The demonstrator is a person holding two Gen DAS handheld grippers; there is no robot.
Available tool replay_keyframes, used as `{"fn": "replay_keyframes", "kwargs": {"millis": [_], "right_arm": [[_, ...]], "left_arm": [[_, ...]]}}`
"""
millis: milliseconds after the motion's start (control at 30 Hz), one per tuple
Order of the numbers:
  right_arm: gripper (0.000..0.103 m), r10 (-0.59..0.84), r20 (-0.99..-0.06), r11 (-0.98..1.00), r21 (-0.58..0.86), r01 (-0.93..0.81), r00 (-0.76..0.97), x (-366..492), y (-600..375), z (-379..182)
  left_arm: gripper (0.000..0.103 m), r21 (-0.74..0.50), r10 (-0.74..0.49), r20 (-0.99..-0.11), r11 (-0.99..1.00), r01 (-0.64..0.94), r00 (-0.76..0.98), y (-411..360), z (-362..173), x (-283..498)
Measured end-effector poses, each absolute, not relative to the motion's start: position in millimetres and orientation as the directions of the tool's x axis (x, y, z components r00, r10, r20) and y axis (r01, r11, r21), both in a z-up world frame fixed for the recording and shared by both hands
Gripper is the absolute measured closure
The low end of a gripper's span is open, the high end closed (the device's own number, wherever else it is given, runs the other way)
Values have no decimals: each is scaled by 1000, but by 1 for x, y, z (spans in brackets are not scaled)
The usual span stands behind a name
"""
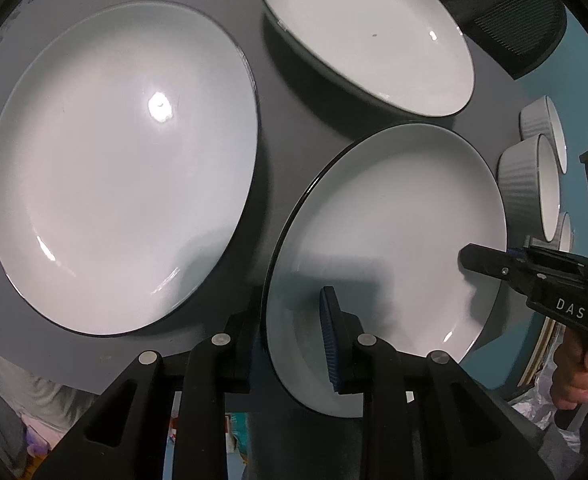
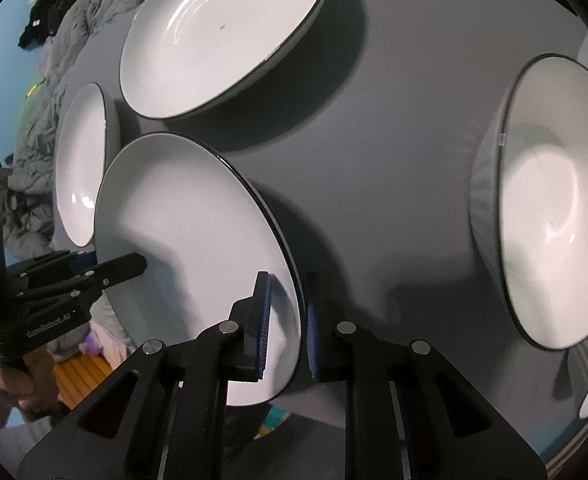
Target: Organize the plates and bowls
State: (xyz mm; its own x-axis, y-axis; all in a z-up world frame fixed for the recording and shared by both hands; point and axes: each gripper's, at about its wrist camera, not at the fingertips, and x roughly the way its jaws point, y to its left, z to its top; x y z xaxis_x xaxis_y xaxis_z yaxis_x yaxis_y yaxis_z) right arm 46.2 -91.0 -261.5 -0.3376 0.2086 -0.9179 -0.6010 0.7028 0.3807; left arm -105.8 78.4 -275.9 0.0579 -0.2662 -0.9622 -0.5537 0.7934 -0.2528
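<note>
A white plate with a dark rim hangs tilted over the grey table's near edge, gripped at two opposite sides. My left gripper is shut on its near rim, blue pad on the inner face, other finger beneath. My right gripper reaches in from the right onto the far rim. In the right wrist view this plate sits between the fingers of my right gripper, which is shut on the rim. The left gripper bites the opposite rim.
A large flat plate lies on the grey table. A deep dark-sided dish stands behind. Ribbed grey bowls sit to the right. A hand holds the right gripper's handle.
</note>
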Motion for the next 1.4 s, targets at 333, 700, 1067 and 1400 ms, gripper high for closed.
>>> {"fn": "replay_keyframes", "kwargs": {"millis": [333,700,1067,1400], "right_arm": [[87,233,-923,709,376,-597,-305,70,-83,-227],[87,280,-921,710,388,-588,-270,109,-43,-220],[87,258,-922,718,382,-582,-288,149,0,-238],[86,224,-918,737,379,-559,-327,160,12,-260]], "left_arm": [[77,-247,-238,-967,811,-530,87,95,-244,-72],[77,-220,-177,-975,832,-509,132,147,-234,-14],[75,-177,-142,-984,828,-531,107,178,-244,36],[75,-150,-135,-989,837,-526,67,178,-257,47]]}}
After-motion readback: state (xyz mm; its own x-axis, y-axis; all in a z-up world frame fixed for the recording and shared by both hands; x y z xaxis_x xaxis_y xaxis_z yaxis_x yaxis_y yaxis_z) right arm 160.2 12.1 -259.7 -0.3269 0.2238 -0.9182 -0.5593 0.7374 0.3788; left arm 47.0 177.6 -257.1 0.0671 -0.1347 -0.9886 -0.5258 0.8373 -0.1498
